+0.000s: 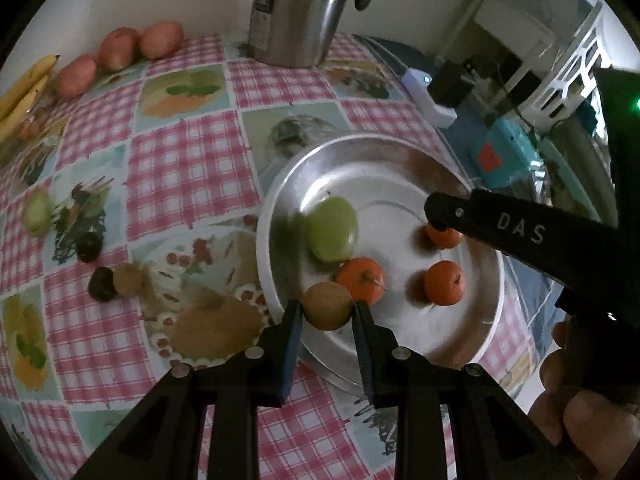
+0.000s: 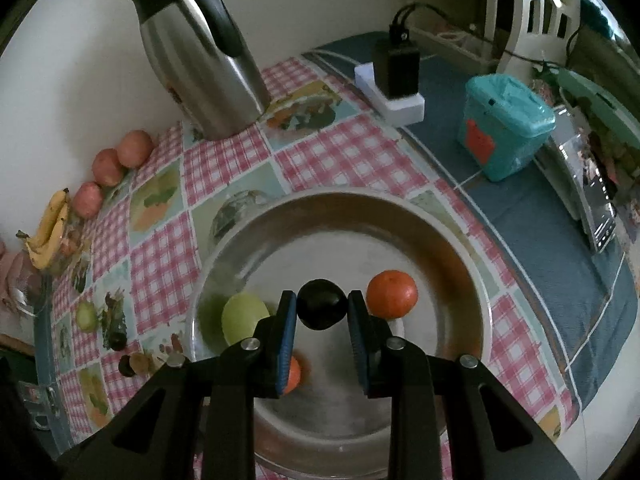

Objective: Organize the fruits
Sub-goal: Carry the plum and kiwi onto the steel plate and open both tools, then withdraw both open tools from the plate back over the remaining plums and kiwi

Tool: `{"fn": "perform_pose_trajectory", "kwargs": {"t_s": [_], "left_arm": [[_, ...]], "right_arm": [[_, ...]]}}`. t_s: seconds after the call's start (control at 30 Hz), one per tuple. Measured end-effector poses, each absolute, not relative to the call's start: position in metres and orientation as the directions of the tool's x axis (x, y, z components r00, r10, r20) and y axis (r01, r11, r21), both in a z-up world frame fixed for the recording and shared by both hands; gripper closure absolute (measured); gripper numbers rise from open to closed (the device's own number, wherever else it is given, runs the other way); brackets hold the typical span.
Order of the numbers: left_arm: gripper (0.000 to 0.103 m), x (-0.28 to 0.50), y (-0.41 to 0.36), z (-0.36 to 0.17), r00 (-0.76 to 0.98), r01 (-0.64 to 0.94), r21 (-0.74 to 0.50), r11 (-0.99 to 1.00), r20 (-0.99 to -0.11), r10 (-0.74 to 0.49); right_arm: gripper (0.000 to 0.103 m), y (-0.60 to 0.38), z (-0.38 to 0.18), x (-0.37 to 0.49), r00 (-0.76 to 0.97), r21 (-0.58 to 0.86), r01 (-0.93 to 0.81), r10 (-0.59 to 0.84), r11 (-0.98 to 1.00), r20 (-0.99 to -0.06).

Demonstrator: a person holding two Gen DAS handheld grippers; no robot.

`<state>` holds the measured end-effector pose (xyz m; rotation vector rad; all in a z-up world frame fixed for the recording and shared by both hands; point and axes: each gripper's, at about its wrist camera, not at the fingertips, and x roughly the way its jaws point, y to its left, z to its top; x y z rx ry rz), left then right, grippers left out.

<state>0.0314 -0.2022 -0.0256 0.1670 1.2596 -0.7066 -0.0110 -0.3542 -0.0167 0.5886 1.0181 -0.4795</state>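
Jaws clamped on a brown fruit (image 1: 327, 306) and a dark fruit (image 2: 322, 304)

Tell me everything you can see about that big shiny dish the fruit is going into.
The metal dish is round, wide and shallow, silvery and reflective like steel or aluminium, with a raised sloping rim and a flat bottom. It sits level on the checked tablecloth, near the table's edge. Inside lie a green fruit and three small oranges. The left gripper holds a brown fruit over its near rim; the right gripper holds a dark fruit above its middle.
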Motion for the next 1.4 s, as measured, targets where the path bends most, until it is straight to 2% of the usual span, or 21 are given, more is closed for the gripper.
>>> {"fn": "perform_pose_trajectory", "kwargs": {"t_s": [0.63, 0.73, 0.77, 0.8, 0.83, 0.87, 0.97, 1.07, 1.2, 1.3, 1.4], "left_arm": [[0.073, 0.031, -0.208, -0.042, 0.127, 0.576, -0.219, 0.788, -0.928, -0.351], [0.065, 0.030, -0.209, -0.042, 0.126, 0.579, -0.221, 0.785, -0.927, -0.354], [0.057, 0.029, -0.210, -0.041, 0.128, 0.580, -0.219, 0.785, -0.927, -0.353], [0.054, 0.029, -0.211, -0.041, 0.131, 0.581, -0.213, 0.786, -0.928, -0.348], [0.054, 0.028, -0.211, -0.041, 0.134, 0.581, -0.208, 0.787, -0.929, -0.344], [0.054, 0.029, -0.211, -0.041, 0.134, 0.582, -0.207, 0.786, -0.929, -0.344], [0.053, 0.030, -0.209, -0.039, 0.135, 0.575, -0.211, 0.790, -0.928, -0.346], [0.045, 0.034, -0.204, -0.036, 0.142, 0.558, -0.212, 0.802, -0.928, -0.345], [0.040, 0.041, -0.194, -0.035, 0.150, 0.523, -0.210, 0.826, -0.931, -0.332], [0.035, 0.052, -0.182, -0.036, 0.161, 0.467, -0.201, 0.861, -0.938, -0.306], [0.034, 0.065, -0.161, -0.039, 0.174, 0.379, -0.191, 0.905, -0.946, -0.273]], "right_arm": [[0.076, -0.349, -0.043, -0.003, 0.370, 0.205, 0.619, -0.051, 0.759, -0.928], [0.075, -0.350, -0.044, -0.004, 0.364, 0.202, 0.624, -0.052, 0.755, -0.930], [0.073, -0.349, -0.044, -0.003, 0.364, 0.203, 0.624, -0.052, 0.754, -0.930], [0.066, -0.349, -0.044, -0.003, 0.365, 0.203, 0.626, -0.052, 0.753, -0.930], [0.059, -0.350, -0.044, -0.003, 0.364, 0.203, 0.627, -0.053, 0.752, -0.930], [0.057, -0.350, -0.044, -0.003, 0.365, 0.202, 0.628, -0.055, 0.751, -0.929], [0.057, -0.351, -0.041, -0.004, 0.372, 0.203, 0.632, -0.062, 0.748, -0.926], [0.056, -0.351, -0.039, -0.005, 0.375, 0.202, 0.634, -0.069, 0.746, -0.925], [0.051, -0.352, -0.039, -0.005, 0.377, 0.203, 0.637, -0.070, 0.744, -0.924], [0.051, -0.352, -0.039, -0.005, 0.376, 0.200, 0.637, -0.073, 0.744, -0.924], [0.051, -0.352, -0.039, -0.005, 0.374, 0.199, 0.634, -0.071, 0.747, -0.925]]}}
